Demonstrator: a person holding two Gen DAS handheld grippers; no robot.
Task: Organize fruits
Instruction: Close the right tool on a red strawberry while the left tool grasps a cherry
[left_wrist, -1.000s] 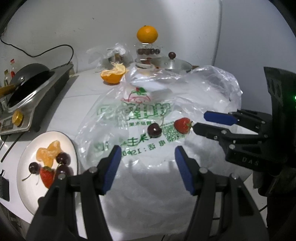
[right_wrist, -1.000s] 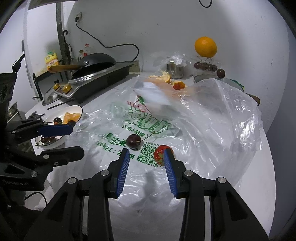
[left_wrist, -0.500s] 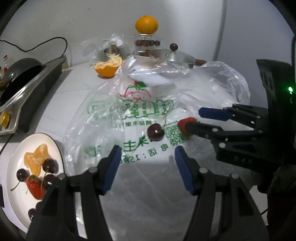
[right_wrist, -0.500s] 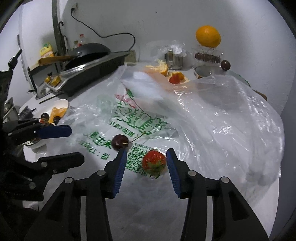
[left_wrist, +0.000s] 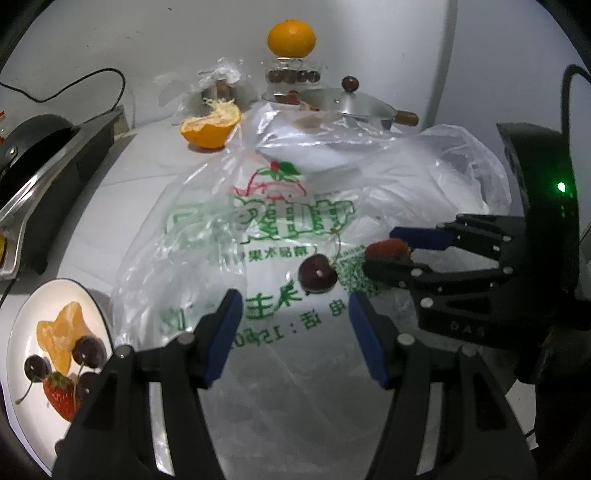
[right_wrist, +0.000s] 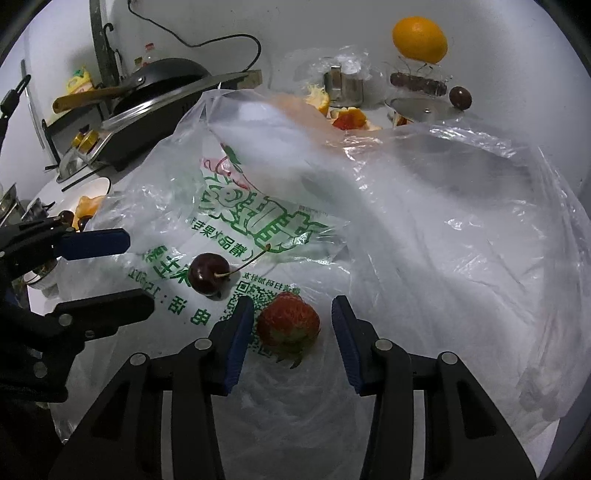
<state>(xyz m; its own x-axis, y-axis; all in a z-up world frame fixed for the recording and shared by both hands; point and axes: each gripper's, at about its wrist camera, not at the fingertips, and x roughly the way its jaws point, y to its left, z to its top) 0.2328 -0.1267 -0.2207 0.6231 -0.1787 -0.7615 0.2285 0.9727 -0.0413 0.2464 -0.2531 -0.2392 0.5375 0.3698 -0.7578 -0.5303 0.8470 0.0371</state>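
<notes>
- Right gripper (right_wrist: 291, 336) sat low in the centre of its own wrist view with the strawberry (right_wrist: 288, 326) between its blue pads; the jaws were closing, yet gaps showed on both sides of the fruit, so nothing was clamped.
- Straddling the berry that way looked like the set-up for picking it off the printed plastic bag (right_wrist: 406, 229) on which it lay.
- Left gripper (left_wrist: 295, 332) stood apart and empty at the bottom of the left wrist view, its pads just below the dark cherry (left_wrist: 317, 273), probably lined up to take that fruit.
- Cherry and strawberry lay near each other on the flattened bag, not touching.
- At the lower left of the left wrist view, a white plate (left_wrist: 14, 332) held orange segments, several cherries and a strawberry, so it seemed to be the collecting dish.
- At the upper middle, a whole orange (left_wrist: 291, 37) perched on a glass jar (left_wrist: 291, 75) of dark round fruit; a half orange (left_wrist: 208, 127) sat loose on the table.
</notes>
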